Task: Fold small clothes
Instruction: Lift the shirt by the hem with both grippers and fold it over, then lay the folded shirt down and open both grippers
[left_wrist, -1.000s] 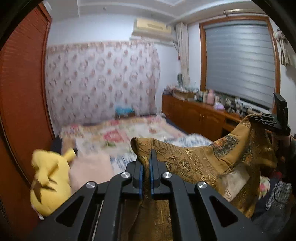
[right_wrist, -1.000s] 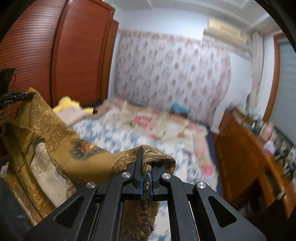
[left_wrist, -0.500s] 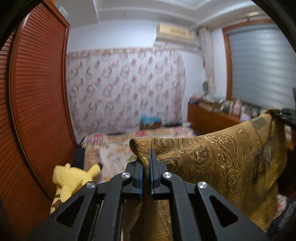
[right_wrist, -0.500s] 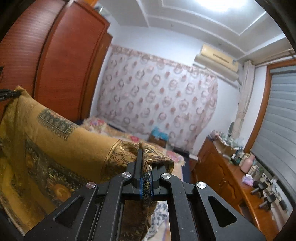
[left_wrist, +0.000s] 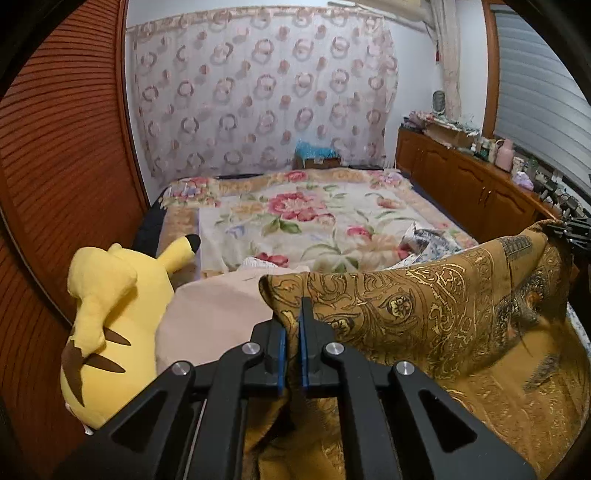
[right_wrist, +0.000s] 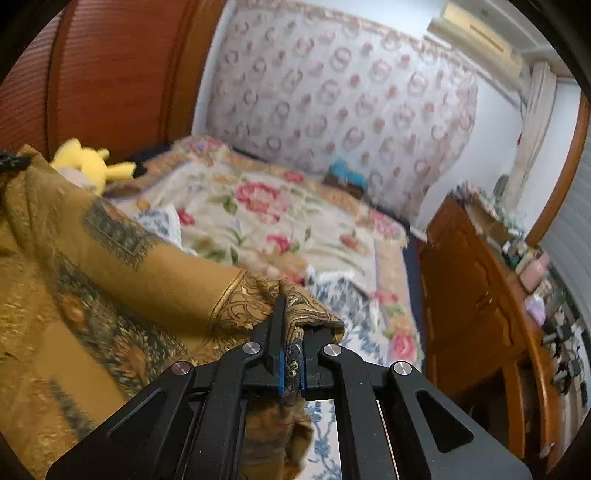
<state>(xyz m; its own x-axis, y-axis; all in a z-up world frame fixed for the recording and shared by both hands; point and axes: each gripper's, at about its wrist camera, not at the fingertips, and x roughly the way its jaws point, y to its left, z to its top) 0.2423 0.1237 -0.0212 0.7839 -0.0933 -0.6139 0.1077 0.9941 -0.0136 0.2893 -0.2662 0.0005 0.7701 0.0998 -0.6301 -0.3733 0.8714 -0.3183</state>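
A gold-brown patterned cloth hangs stretched between my two grippers above the bed. My left gripper is shut on one top corner of it, the fabric bunched over the fingertips. My right gripper is shut on the other top corner; in the left wrist view that gripper shows at the far right edge. The cloth sags between the corners, and its lower part spreads over the bed in front of me. In the right wrist view the left gripper peeks in at the left edge.
A bed with a floral quilt fills the middle. A yellow plush toy and a pink pillow lie at its left. A blue-white cloth lies on the quilt. A wooden wardrobe stands left, a cluttered sideboard right.
Both grippers have dropped and tilted down toward the bed, carrying the cloth with them; the ceiling has left view and the quilt fills it. The cloth's lower part now lies on the bed.
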